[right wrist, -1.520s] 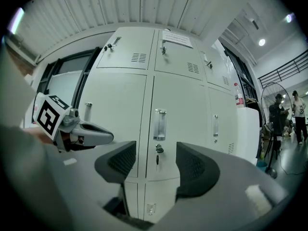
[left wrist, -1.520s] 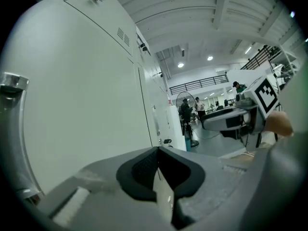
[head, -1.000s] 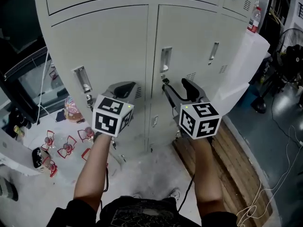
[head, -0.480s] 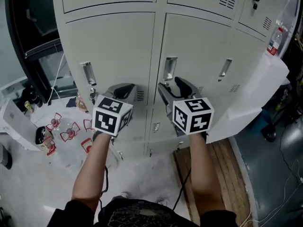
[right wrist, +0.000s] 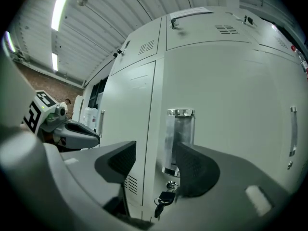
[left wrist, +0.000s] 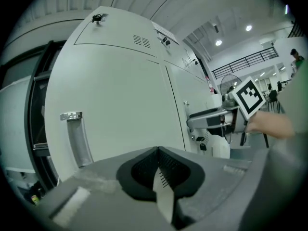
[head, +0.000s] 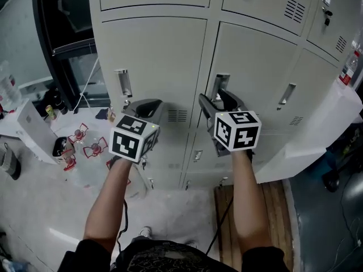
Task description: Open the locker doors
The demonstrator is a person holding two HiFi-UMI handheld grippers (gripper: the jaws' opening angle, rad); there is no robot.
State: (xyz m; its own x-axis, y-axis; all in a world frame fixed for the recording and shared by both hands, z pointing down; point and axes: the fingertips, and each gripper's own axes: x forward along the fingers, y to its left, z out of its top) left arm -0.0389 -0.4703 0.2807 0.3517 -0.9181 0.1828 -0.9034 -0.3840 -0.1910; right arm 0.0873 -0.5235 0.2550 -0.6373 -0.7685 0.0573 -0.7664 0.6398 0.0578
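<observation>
- two kinds of ground lie underfoot: a pale floor (head: pixel 176 208) in the middle and wooden boards (head: pixel 278 203) at the right.
- some small red-and-white things (head: pixel 85 146) lie scattered on the floor at the left, near the foot of the lockers.
- a bank of pale grey lockers (head: pixel 164 55) stands straight ahead; the left door (head: pixel 159 67) and the middle door (head: pixel 255 67) both sit shut, flush with the frame.
- each door has an upright metal handle: the left handle (head: pixel 122 83) near that door's left edge, and the middle handle (head: pixel 219 84) with a key (right wrist: pixel 163 198) hanging in the lock below it.
- both bare forearms reach forward, side by side and level.
- the left gripper (head: pixel 148 103) hovers in front of the left door, to the right of its handle and clear of it; its jaws are clenched together on nothing.
- the right gripper (head: pixel 215 100) is up at the middle handle with its jaws spread apart; in the right gripper view the handle shows between them, close by the right jaw, and neither jaw is closed on it.
</observation>
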